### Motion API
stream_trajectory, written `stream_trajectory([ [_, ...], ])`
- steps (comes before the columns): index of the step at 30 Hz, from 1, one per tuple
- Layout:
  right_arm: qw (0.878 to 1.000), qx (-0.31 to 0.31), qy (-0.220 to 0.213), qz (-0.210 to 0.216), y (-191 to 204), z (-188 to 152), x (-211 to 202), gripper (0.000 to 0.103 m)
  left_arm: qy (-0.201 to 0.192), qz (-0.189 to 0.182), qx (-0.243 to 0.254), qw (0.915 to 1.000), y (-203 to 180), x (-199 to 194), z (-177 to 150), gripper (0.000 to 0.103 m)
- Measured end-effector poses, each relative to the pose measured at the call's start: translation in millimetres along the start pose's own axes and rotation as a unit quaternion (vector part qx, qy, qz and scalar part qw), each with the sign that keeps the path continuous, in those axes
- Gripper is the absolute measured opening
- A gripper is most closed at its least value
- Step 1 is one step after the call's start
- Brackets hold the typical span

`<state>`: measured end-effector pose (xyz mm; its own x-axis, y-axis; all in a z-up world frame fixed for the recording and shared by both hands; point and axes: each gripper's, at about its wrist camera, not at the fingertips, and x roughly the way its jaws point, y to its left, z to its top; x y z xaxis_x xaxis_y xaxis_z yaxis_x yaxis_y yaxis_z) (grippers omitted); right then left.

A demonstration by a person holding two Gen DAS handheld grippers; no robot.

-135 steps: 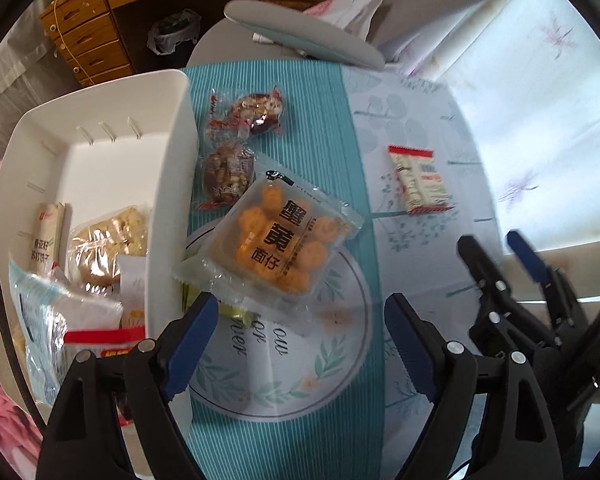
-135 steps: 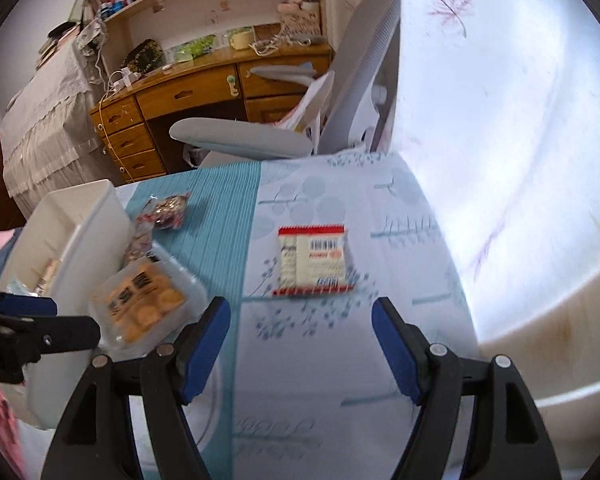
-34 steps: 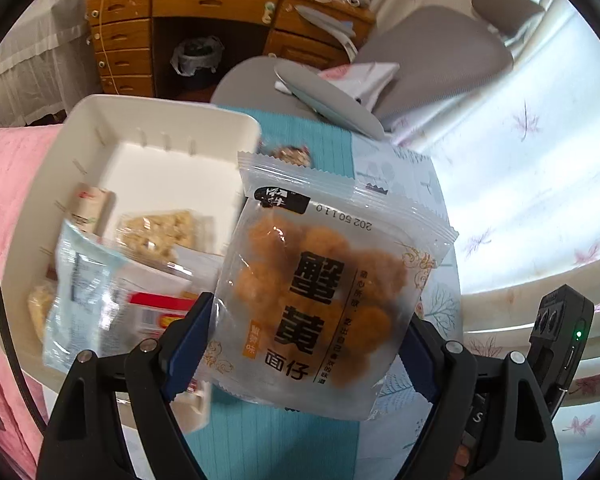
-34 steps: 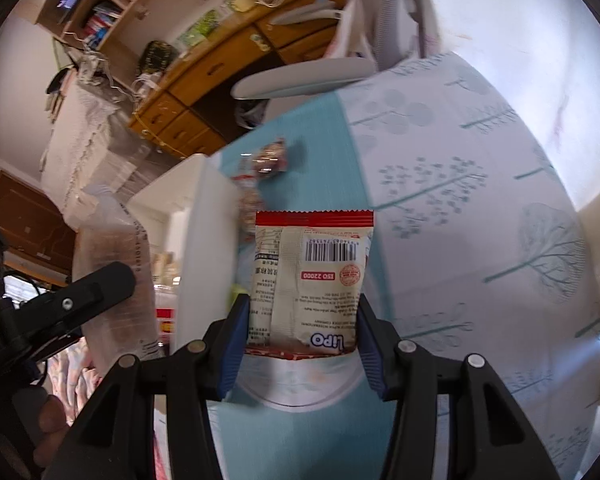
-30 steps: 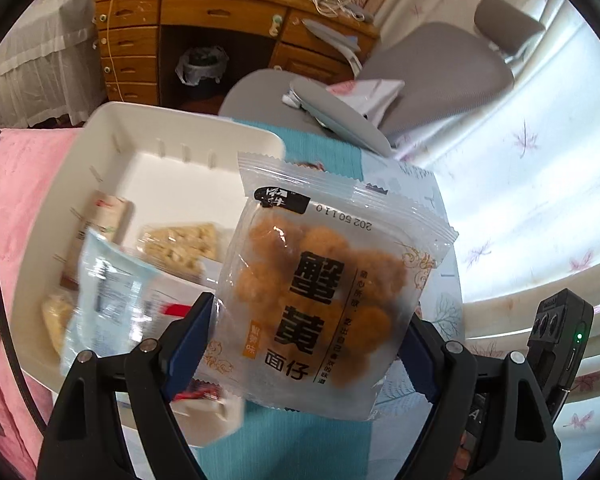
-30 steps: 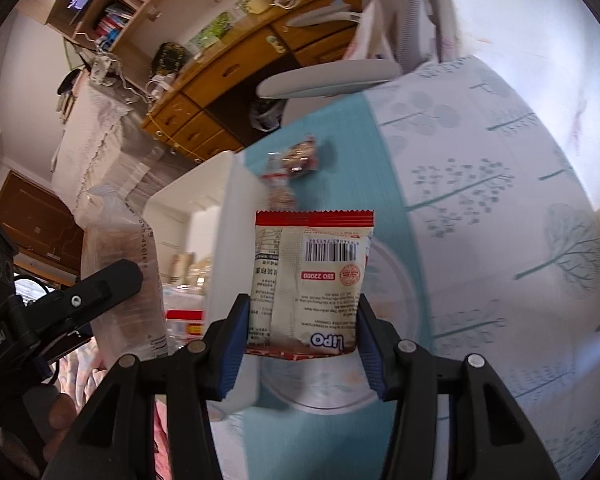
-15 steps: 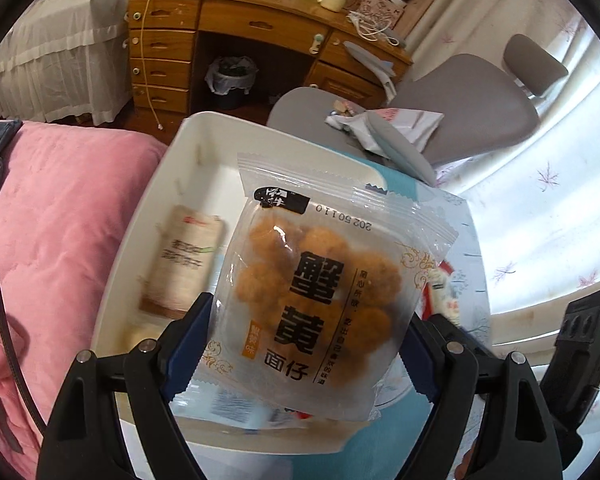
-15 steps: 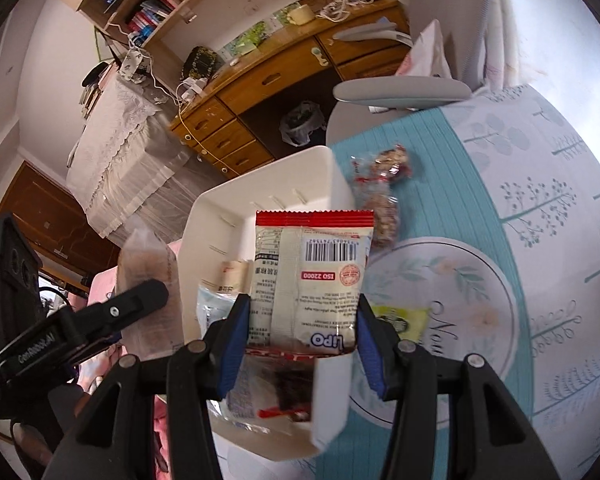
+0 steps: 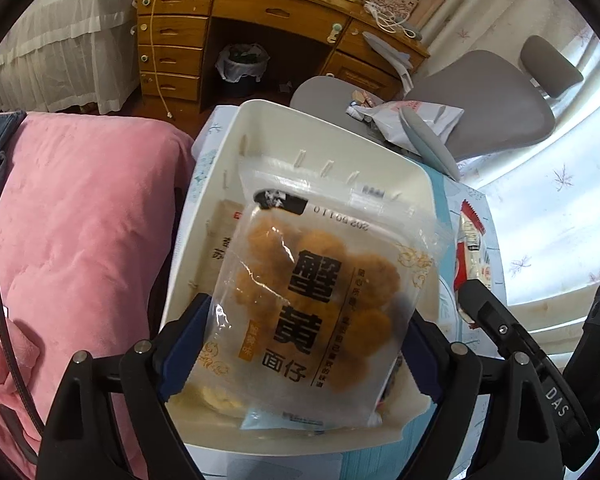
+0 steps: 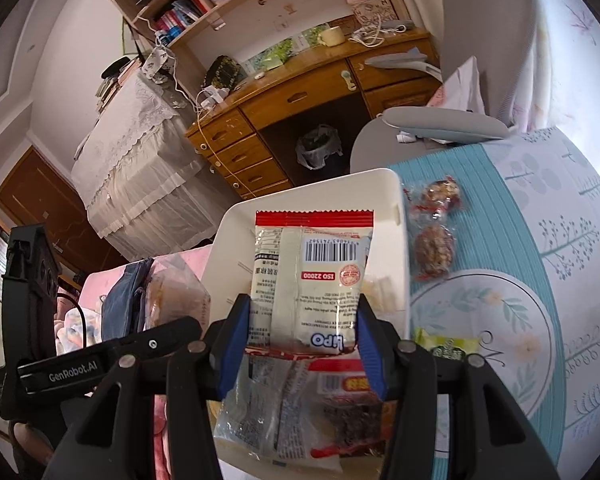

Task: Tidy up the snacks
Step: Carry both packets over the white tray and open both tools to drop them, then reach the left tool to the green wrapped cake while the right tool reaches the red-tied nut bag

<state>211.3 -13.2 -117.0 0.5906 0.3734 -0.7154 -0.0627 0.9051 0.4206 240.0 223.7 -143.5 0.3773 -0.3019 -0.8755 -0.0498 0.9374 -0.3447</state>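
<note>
Both grippers now hang over the white bin (image 9: 204,240). Left gripper (image 9: 300,344) jaws, just widening, release the crab-roe snack bag (image 9: 316,300); right gripper (image 10: 300,340) pinches the Lipo packet (image 10: 308,280).

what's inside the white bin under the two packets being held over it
In the white bin: a beige wrapped bar, a clear printed packet, a red-labelled packet and pale snack pieces. The crab-roe snack bag and Lipo packet cover the rest.
</note>
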Motion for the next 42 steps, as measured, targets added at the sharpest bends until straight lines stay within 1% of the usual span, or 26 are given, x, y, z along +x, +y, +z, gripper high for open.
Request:
stream_trajectory([
  [3,1.000,-0.001,0.001,0.006,4.6,0.4,3.9,0.053,0.003,-0.002,-0.004,1.0000,5.2,1.7,0.7,0.089],
  [6,1.000,-0.008,0.007,0.008,7.2,1.1,5.4,0.057,-0.010,-0.015,-0.007,0.9998,5.3,-4.3,0.5,0.094],
  [7,1.000,-0.011,0.006,0.010,7.4,1.3,4.0,0.059,-0.015,-0.021,-0.007,0.9997,3.5,-7.1,0.0,0.097],
  [8,1.000,-0.013,0.003,0.012,7.5,1.4,2.2,0.063,-0.020,-0.026,-0.005,0.9995,0.6,-9.5,-0.2,0.099],
  [10,1.000,-0.014,-0.004,0.014,5.0,2.0,-3.0,0.070,-0.023,-0.028,-0.003,0.9993,-6.6,-11.4,-2.1,0.099],
  [13,1.000,-0.012,-0.009,0.015,-3.3,2.7,-10.5,0.071,-0.025,-0.031,-0.004,0.9992,-16.8,-12.7,-8.1,0.099],
  [16,1.000,-0.013,-0.007,0.017,-13.4,3.0,-17.3,0.072,-0.024,-0.025,-0.005,0.9994,-29.6,-13.2,-18.1,0.099],
  [21,0.999,-0.025,0.003,0.021,-32.2,5.3,-37.2,0.072,-0.023,-0.027,-0.022,0.9991,-58.1,-16.6,-41.1,0.099],
  [24,0.999,-0.041,0.007,0.028,-46.6,10.9,-54.1,0.073,-0.031,-0.025,-0.033,0.9987,-78.5,-20.4,-56.3,0.099],
  [28,0.997,-0.064,0.010,0.035,-62.9,19.5,-73.4,0.073,-0.037,-0.028,-0.060,0.9971,-103.5,-22.7,-77.7,0.099],
  [31,0.996,-0.085,0.010,0.038,-76.6,28.2,-87.4,0.074,-0.046,-0.039,-0.092,0.9939,-121.9,-21.5,-97.4,0.099],
  [34,0.994,-0.103,0.007,0.040,-91.0,35.7,-98.7,0.074,-0.046,-0.052,-0.120,0.9903,-134.4,-14.9,-113.1,0.099],
  [37,0.993,-0.110,-0.004,0.038,-105.4,42.0,-106.6,0.075,-0.051,-0.061,-0.156,0.9845,-146.0,-5.0,-130.6,0.099],
  [39,0.993,-0.114,-0.005,0.037,-113.1,45.5,-107.9,0.075,-0.057,-0.057,-0.177,0.9809,-151.6,1.4,-139.6,0.099],
  [41,0.992,-0.119,-0.007,0.033,-122.7,51.0,-108.8,0.075,-0.061,-0.045,-0.208,0.9753,-153.9,7.3,-146.9,0.099],
  [42,0.992,-0.119,-0.010,0.032,-126.9,53.9,-109.4,0.075,-0.063,-0.041,-0.232,0.9697,-153.4,11.0,-151.9,0.099],
])
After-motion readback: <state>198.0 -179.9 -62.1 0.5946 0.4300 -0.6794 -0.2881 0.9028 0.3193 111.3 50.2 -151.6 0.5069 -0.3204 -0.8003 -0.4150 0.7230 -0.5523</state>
